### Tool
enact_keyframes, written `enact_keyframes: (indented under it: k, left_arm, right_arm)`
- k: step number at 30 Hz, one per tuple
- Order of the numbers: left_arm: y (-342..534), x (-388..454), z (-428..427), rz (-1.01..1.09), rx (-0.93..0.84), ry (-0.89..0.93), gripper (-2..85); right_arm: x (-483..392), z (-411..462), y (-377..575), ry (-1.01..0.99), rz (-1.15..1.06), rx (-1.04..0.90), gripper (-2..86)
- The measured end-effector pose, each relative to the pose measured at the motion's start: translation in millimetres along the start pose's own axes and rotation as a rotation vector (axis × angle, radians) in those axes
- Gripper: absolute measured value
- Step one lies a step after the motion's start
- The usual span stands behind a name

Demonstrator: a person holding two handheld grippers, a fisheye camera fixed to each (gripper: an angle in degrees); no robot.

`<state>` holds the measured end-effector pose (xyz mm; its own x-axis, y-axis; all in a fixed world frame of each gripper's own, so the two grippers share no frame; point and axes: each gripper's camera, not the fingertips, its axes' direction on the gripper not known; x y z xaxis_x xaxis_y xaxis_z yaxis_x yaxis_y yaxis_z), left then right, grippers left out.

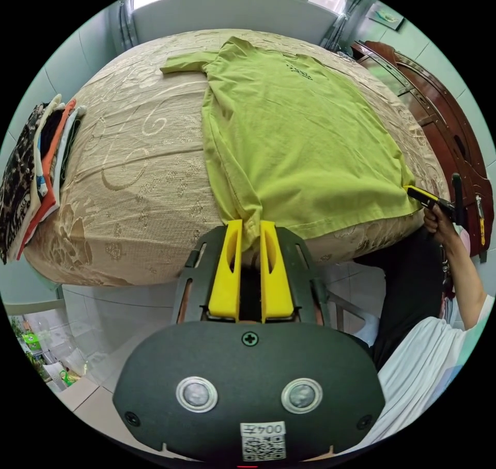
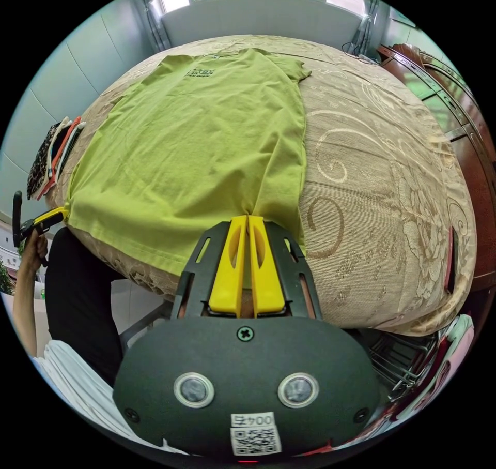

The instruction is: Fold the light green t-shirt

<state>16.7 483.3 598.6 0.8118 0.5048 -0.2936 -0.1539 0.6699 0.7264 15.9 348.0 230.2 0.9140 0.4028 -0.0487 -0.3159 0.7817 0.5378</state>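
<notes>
The light green t-shirt (image 1: 294,138) lies spread flat, print side up, on a bed (image 1: 129,179) with a beige patterned cover, its hem at the near edge. My left gripper (image 1: 251,225) is shut on one hem corner, the cloth bunched between the yellow jaws. In the right gripper view the same shirt (image 2: 191,143) stretches away from me, and my right gripper (image 2: 248,220) is shut on the other hem corner. Each gripper appears in the other's view: the right one (image 1: 421,196) at the shirt's far hem corner, the left one (image 2: 49,220) likewise.
A stack of folded clothes (image 1: 39,169) sits at the bed's left edge. A dark wooden cabinet (image 1: 449,133) stands along the right side. Windows run behind the bed's far end. The person's arm (image 1: 460,267) and dark-clothed body stand at the near edge. A wire basket (image 2: 398,355) sits low right.
</notes>
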Motion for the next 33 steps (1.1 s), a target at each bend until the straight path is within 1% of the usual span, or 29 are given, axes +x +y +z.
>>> enact_keyframes:
  k: [5,8,10,12,13,15,16,19,21,23,25,28,33]
  left_arm:
    - [-4,-23,-15,-0.017,-0.001,0.124,2.8]
    - [-9,-31,-23,-0.021,-0.016,0.148,2.2]
    - [-13,-32,-32,-0.012,-0.020,0.131,1.9]
    - [-12,-27,-50,0.005,0.029,0.051,1.7]
    - [-9,-26,-66,0.008,0.075,0.009,1.6]
    - [-2,-36,-86,-0.013,0.118,0.015,1.5]
    - [2,-50,-95,-0.040,0.126,0.042,1.5]
    - [19,-98,-111,-0.130,0.154,0.171,1.4]
    - [30,-127,-118,-0.193,0.180,0.263,1.5]
    - [38,-160,-117,-0.279,0.180,0.422,1.5]
    - [38,-170,-118,-0.296,0.176,0.451,1.4]
    - [30,-176,-128,-0.280,0.152,0.428,1.4]
    - [23,-199,-150,-0.284,0.168,0.493,1.5]
  right_arm:
    - [-3,5,7,0.032,-0.024,0.031,-0.3]
    - [-1,7,9,0.033,-0.013,0.036,-0.4]
    - [2,5,9,0.021,-0.024,0.026,-0.4]
    - [13,-9,13,-0.011,-0.031,0.056,-0.4]
    - [29,-23,19,-0.030,0.017,0.106,-0.4]
    - [62,-42,32,-0.077,0.119,0.149,-0.2]
    - [86,-50,43,-0.122,0.195,0.155,0.0]
    - [129,-53,72,-0.238,0.304,0.134,2.7]
    - [131,-46,83,-0.249,0.296,0.098,5.0]
    - [125,-34,88,-0.232,0.266,0.051,7.0]
    - [121,-17,90,-0.257,0.266,0.017,8.4]
    - [119,-4,87,-0.292,0.292,0.012,9.1]
    - [119,12,79,-0.241,0.339,-0.037,8.5]
